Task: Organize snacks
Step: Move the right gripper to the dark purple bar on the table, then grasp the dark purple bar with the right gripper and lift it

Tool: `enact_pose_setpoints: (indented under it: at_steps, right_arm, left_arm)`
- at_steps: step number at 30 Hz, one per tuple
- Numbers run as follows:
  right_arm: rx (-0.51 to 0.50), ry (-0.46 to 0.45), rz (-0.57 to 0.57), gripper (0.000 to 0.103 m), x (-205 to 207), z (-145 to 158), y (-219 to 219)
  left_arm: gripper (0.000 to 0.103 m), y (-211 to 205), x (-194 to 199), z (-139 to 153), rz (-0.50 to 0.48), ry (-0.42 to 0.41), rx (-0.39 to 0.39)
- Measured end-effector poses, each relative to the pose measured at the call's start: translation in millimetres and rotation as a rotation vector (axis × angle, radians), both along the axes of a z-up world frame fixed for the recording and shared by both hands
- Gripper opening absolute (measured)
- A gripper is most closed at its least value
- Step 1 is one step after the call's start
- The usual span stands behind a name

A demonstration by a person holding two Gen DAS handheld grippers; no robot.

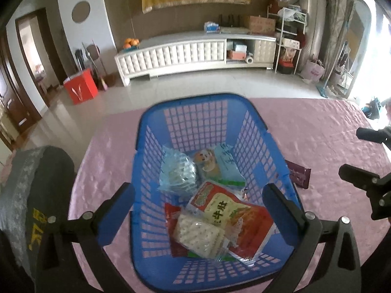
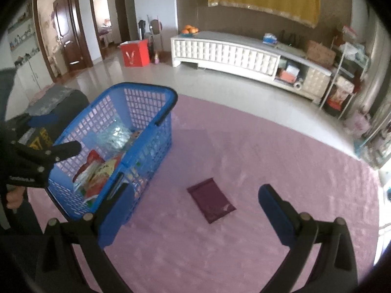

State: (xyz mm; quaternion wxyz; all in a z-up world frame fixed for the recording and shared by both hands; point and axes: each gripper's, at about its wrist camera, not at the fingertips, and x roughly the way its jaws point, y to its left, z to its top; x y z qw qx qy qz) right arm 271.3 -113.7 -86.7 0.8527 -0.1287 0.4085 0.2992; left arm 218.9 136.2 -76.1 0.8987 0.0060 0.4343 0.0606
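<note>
A blue mesh basket (image 1: 195, 99) (image 2: 146, 87) stands on the pink table cover. Inside lie a cracker pack (image 1: 198, 236), a red and yellow pouch (image 1: 234, 213), a clear bluish bag (image 1: 177, 174) and a light blue pack (image 1: 228, 164). My left gripper (image 1: 199, 202) (image 2: 56, 134) hangs over the basket, open wide, with nothing between its fingers. A dark purple packet (image 2: 211, 201) (image 1: 299, 175) lies flat on the cover to the right of the basket. My right gripper (image 2: 195, 202) (image 1: 364, 155) is above it, open and apart from it.
The pink cover (image 2: 244, 249) spreads around the basket and packet. A dark seat back with yellow lettering (image 1: 36, 195) stands at the table's left. Beyond the far edge are the tiled floor, a red box (image 1: 81, 88) and a white cabinet (image 1: 195, 53).
</note>
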Motion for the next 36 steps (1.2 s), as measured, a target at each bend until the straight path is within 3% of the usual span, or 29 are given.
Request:
enact_pose_setpoints:
  at_steps: [10,17,23,28,31,34,36]
  right_arm:
    - [-0.027,0.073,0.025,0.102,29.1,-34.4,-5.7]
    - [-0.067,0.136,0.111,0.102,42.7,-66.1,2.3]
    - [-0.128,0.162,0.169,0.092,53.6,-94.0,6.8]
    - [-0.166,0.189,0.193,0.091,66.5,-111.4,9.3]
    - [-0.177,0.211,0.227,0.077,68.9,-118.0,9.5]
    - [-0.167,0.206,0.241,0.072,68.1,-121.3,5.6]
    - [-0.167,0.190,0.234,0.060,68.0,-119.2,1.0]
  left_arm:
    - [0.103,-0.4,32.7,-33.0,0.015,0.098,-0.026]
    - [0.103,0.5,47.7,-41.2,0.010,0.144,-0.065]
    - [0.103,-2.3,56.3,-42.4,0.015,0.170,0.001]
    - [0.103,-12.5,64.8,-48.0,0.028,0.211,0.059]
    - [0.103,-16.3,67.7,-47.5,0.017,0.208,0.070]
    - [0.103,-14.7,68.3,-47.9,0.022,0.212,0.065]
    - [0.103,-11.6,67.6,-47.4,0.027,0.211,0.053]
